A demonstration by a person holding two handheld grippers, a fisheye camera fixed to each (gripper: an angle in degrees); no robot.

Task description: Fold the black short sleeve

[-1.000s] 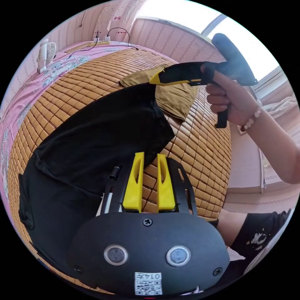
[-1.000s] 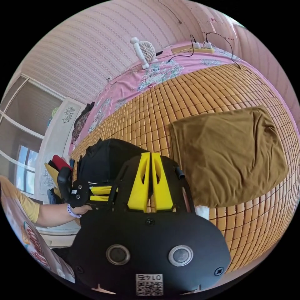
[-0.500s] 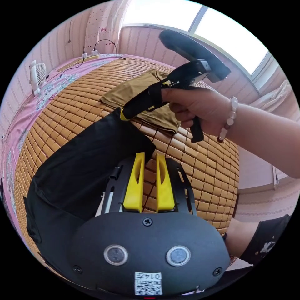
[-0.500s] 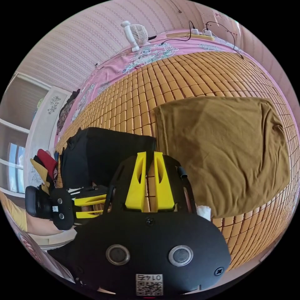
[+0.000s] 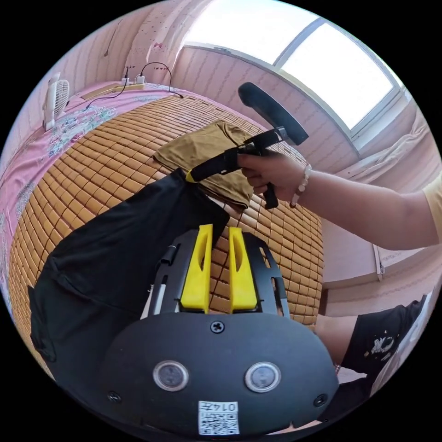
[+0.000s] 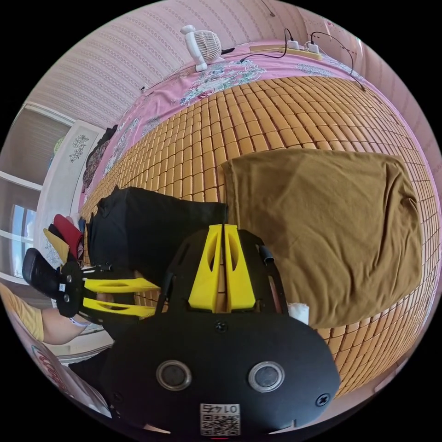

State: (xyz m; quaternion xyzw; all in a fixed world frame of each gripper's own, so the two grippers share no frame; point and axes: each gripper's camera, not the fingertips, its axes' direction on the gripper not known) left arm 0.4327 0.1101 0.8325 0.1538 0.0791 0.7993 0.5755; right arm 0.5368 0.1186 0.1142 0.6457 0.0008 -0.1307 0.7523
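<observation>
The black short sleeve (image 5: 115,248) lay spread on the bamboo mat (image 6: 276,115), its near corner at the left gripper (image 5: 220,230), whose jaws stood slightly apart, gripping nothing. The right gripper (image 6: 224,230) had its jaws pressed together at the shirt's edge, perhaps pinching cloth; I couldn't tell. A folded brown garment (image 6: 322,230) lay just beside it. A small fan (image 6: 202,43) stood well beyond.
</observation>
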